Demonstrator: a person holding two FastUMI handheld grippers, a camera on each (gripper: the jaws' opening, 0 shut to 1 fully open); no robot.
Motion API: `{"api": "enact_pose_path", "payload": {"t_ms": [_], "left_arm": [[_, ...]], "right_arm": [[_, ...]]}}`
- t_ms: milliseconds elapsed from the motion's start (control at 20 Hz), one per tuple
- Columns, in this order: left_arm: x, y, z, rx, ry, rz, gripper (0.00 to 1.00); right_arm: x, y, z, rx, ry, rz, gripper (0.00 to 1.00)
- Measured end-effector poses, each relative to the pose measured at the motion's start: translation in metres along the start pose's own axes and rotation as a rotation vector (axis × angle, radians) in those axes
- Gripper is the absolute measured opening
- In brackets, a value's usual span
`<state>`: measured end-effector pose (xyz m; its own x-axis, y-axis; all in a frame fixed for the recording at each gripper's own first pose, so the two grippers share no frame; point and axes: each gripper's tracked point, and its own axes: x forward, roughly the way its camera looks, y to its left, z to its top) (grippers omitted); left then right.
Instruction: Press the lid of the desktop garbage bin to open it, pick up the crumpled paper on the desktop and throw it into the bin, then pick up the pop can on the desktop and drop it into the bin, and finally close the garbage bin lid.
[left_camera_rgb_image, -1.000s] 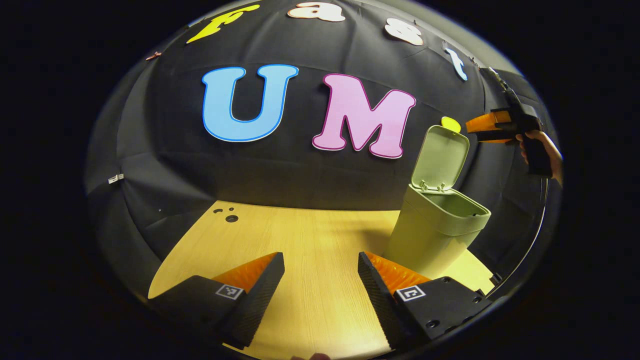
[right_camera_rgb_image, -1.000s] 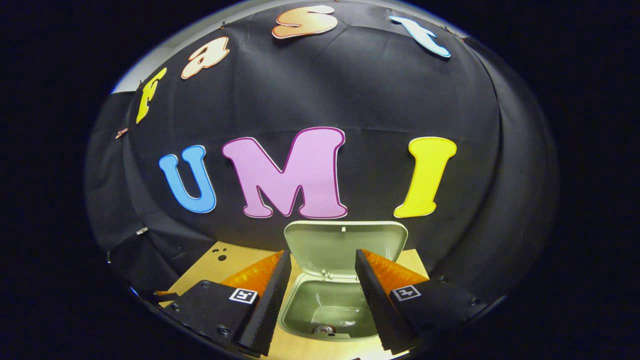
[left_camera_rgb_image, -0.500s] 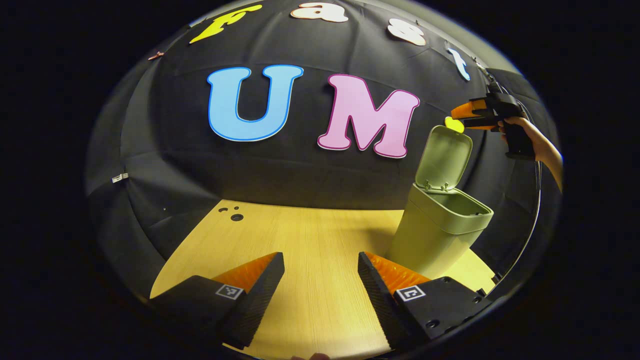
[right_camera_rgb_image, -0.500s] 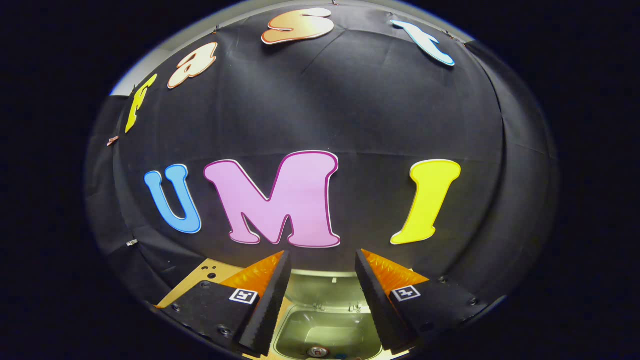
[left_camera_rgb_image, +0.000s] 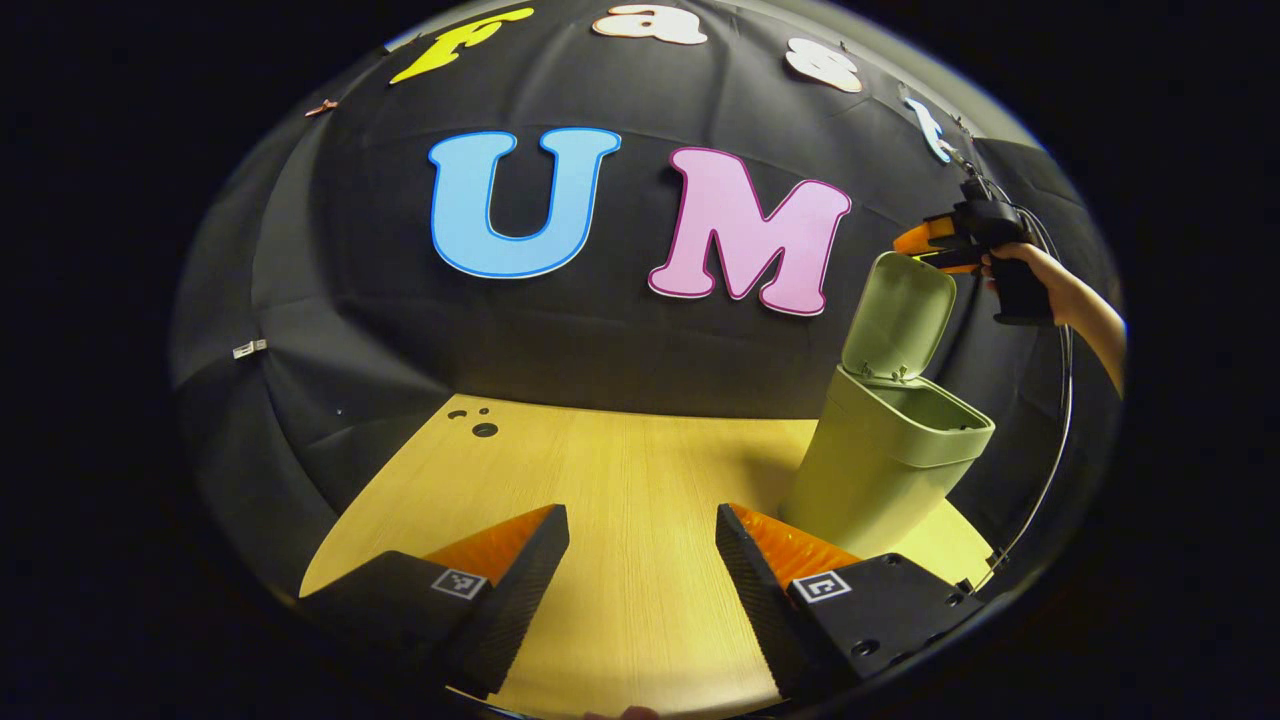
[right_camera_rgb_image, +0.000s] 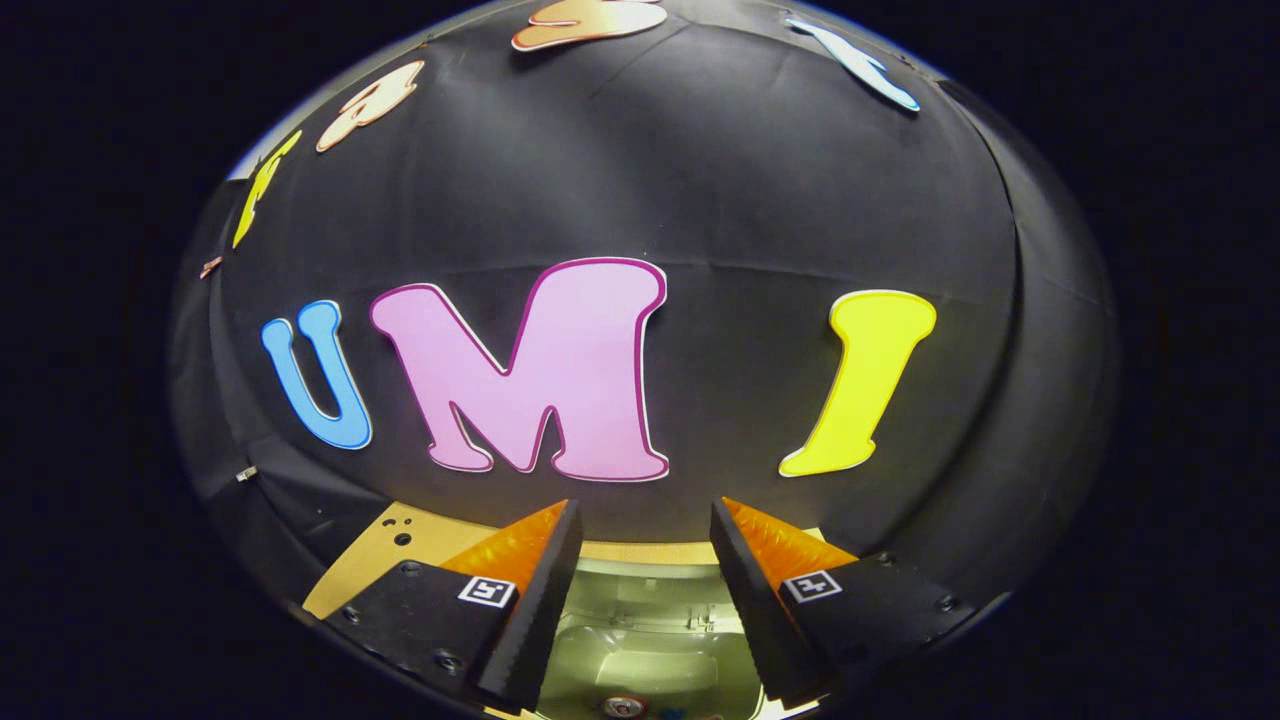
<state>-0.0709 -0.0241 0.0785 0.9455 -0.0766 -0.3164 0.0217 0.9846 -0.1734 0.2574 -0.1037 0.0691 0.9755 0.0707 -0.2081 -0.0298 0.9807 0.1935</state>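
The green desktop bin (left_camera_rgb_image: 885, 470) stands at the table's right end, its lid (left_camera_rgb_image: 900, 312) swung upright. In the left gripper view my right gripper (left_camera_rgb_image: 915, 248), held by a hand (left_camera_rgb_image: 1055, 290), hovers at the lid's top edge, slightly behind it. In the right gripper view my right gripper (right_camera_rgb_image: 640, 515) is open and looks down past the raised lid (right_camera_rgb_image: 640, 590) into the bin (right_camera_rgb_image: 650, 665). A round metal top (right_camera_rgb_image: 622, 706) shows at the bin's bottom. My left gripper (left_camera_rgb_image: 640, 520) is open over the bare table, left of the bin.
The wooden table (left_camera_rgb_image: 620, 470) stretches left of the bin, with small holes (left_camera_rgb_image: 484, 429) near its far left corner. The black booth wall closes in right behind the bin. A cable (left_camera_rgb_image: 1050, 440) hangs from the right gripper.
The right gripper has moved forward and closer to the wall, from above the bin's mouth to the lid's top edge. The left gripper has barely shifted. The lid stays upright.
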Motion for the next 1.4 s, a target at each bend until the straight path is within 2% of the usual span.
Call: {"api": "enact_pose_path", "payload": {"t_ms": [200,500,650,700,1400], "left_arm": [[0.005,-0.004,0.000,0.003,-0.003,-0.011,0.95],[0.005,-0.012,-0.001,0.012,-0.002,-0.034,0.95],[0.006,-0.015,-0.003,0.017,0.000,-0.043,0.95],[0.006,-0.015,-0.002,0.018,0.001,-0.046,0.95],[0.008,-0.019,-0.005,0.029,0.003,-0.062,0.95]], "right_arm": [[-0.022,0.004,-0.013,-0.038,0.002,0.010,0.81],[-0.054,0.009,-0.043,-0.011,0.016,0.031,0.81],[-0.064,0.009,-0.071,-0.014,0.050,0.025,0.85],[-0.067,0.011,-0.081,-0.010,0.069,0.027,0.89],[-0.079,0.026,-0.182,-0.008,0.189,0.036,0.90]]}}
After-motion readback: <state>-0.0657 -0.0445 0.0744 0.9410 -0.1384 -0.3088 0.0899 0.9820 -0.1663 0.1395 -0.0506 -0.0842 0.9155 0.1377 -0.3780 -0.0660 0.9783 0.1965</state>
